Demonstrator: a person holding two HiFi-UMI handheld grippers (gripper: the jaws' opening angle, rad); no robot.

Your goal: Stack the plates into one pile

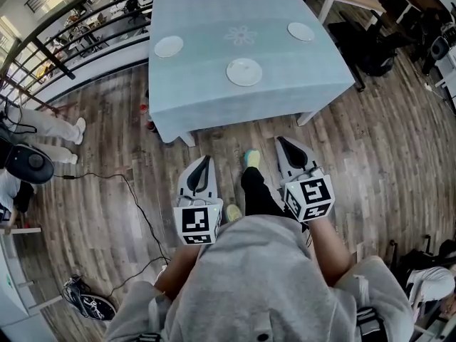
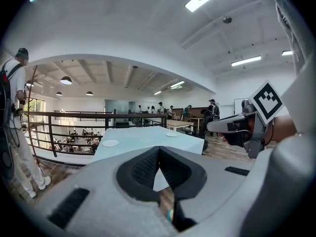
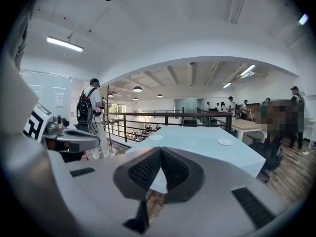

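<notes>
tools: left tool (image 1: 206, 161) and right tool (image 1: 283, 143) both closed, empty, short of counter (image 1: 199, 98) | plates: centre plate (image 1: 244, 71), left plate (image 1: 169, 46), right plate (image 1: 301, 31) lie well apart, unstacked | risk: a pinch on a thin rim may slip or drag the cloth

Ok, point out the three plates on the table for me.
left plate (image 1: 169, 46), head view, its centre
near plate (image 1: 244, 72), head view, its centre
right plate (image 1: 301, 31), head view, its centre
</notes>
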